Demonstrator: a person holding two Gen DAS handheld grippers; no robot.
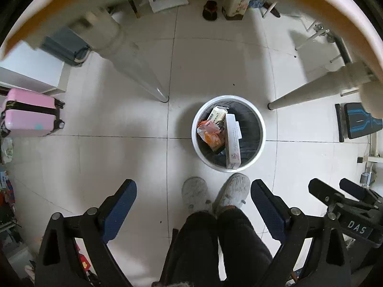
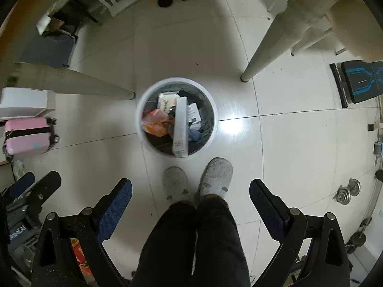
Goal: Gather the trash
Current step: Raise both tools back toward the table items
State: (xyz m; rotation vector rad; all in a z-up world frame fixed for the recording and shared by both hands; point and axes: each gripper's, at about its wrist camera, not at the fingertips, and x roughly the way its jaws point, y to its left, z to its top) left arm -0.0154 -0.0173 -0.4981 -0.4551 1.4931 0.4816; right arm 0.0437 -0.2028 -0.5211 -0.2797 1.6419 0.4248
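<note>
A round white trash bin (image 1: 259, 119) with a dark liner stands on the tiled floor; it also shows in the right wrist view (image 2: 141, 110). Inside lie a long white box (image 1: 232, 141) (image 2: 180, 126), an orange wrapper (image 1: 210, 135) (image 2: 155, 124) and a small carton (image 1: 216, 114) (image 2: 167, 99). My left gripper (image 1: 194, 191) is open and empty, high above the floor, nearer me than the bin. My right gripper (image 2: 190, 190) is open and empty too, and also shows in the left wrist view (image 1: 335, 189).
The person's grey slippers (image 1: 215, 193) (image 2: 198, 179) stand just in front of the bin. Table legs (image 1: 136, 67) (image 1: 311, 91) slant down either side of it. A pink suitcase (image 1: 31, 112) is at the left, a black-and-blue bench (image 2: 359, 81) and dumbbell plates (image 2: 348, 191) at the right.
</note>
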